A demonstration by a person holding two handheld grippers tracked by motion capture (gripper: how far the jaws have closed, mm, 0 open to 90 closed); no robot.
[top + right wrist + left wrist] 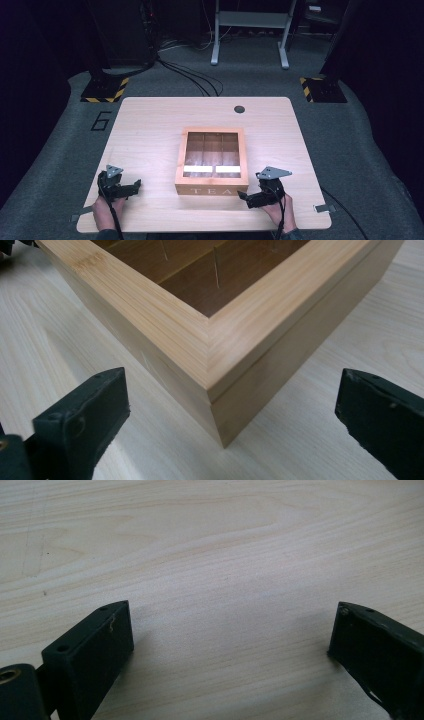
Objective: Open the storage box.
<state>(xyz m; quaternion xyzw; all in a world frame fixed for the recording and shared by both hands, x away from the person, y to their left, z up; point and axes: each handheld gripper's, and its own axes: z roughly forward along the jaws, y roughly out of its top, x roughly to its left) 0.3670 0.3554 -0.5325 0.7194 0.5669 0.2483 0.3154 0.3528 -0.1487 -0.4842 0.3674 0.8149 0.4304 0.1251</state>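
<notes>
Looking from the high view: a pale wooden worktop (150, 125) carries a wooden tea box (212, 161) near the middle, set towards the near edge.
Box front: the near wall bears the letters TEA; a windowed lid lies shut on top, with dividers visible through it and a bright strip of glare across the pane.
Left gripper (136, 186): held in the left hand (104, 209) by the near left corner, well apart from the box, pointing towards it.
Right gripper (243, 196): held in the right hand (276, 207), its tips just beside the box's near right corner; contact cannot be told.
Far edge: a small dark round hole (239, 109) sits in the worktop.
Floor beyond: grey carpet with cables and a grey stand.

Left gripper view: left gripper (230, 630) with jaws spread wide, bare wood grain of the worktop (210, 545) between them, gripping nothing.

Right gripper view: right gripper (232, 400) with jaws spread wide either side of a corner of the tea box (200, 340), apart from it.
Lid seam: a thin line runs round the box just under the top frame.
</notes>
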